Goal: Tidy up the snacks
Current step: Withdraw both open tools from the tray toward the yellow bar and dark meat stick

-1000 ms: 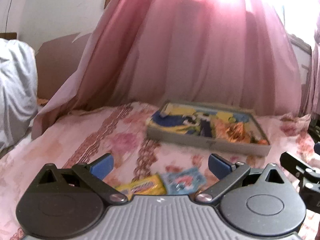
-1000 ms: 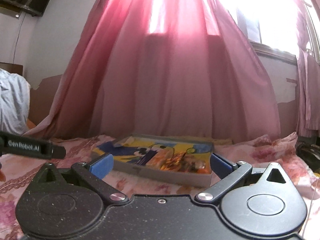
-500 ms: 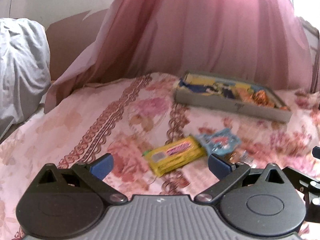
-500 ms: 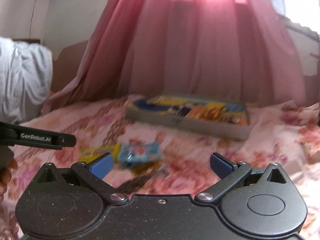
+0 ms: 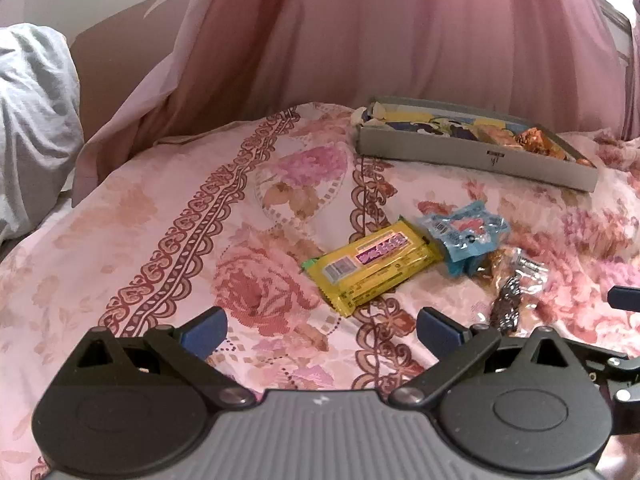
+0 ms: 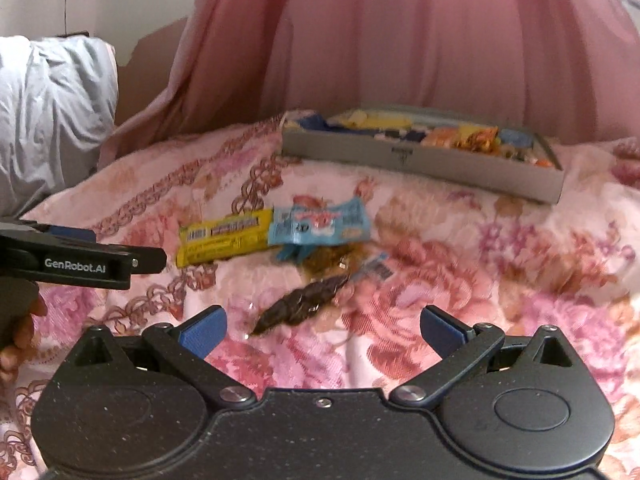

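yellow bar point(image 5: 374, 264) lies flat on bed point(image 5: 168, 216), long axis slanting toward the box point(image 5: 472, 156); both hand-held grippers, left point(image 5: 322, 330) and right point(image 6: 323, 330), spread, empty.

The left tongs point(image 5: 322, 330) and right tongs point(image 6: 323, 330) both hang spread wide above the bed point(image 5: 180, 216), side by side, nothing between their fingers. Ahead of them lies a tight cluster: a yellow packet point(image 5: 374, 266), a blue packet point(image 5: 466, 236) touching its end, and a clear wrapper of dark sweets point(image 5: 516, 284) just beside. To the left of the cluster the flowered bedspread is bare and open. Beyond it a bare strip runs to the grey box point(image 5: 472, 156), whose low front wall stands across the way. A pink curtain point(image 5: 400, 32) hangs close behind the box, and a grey bundle of cloth point(image 5: 32, 112) crowds the far left.
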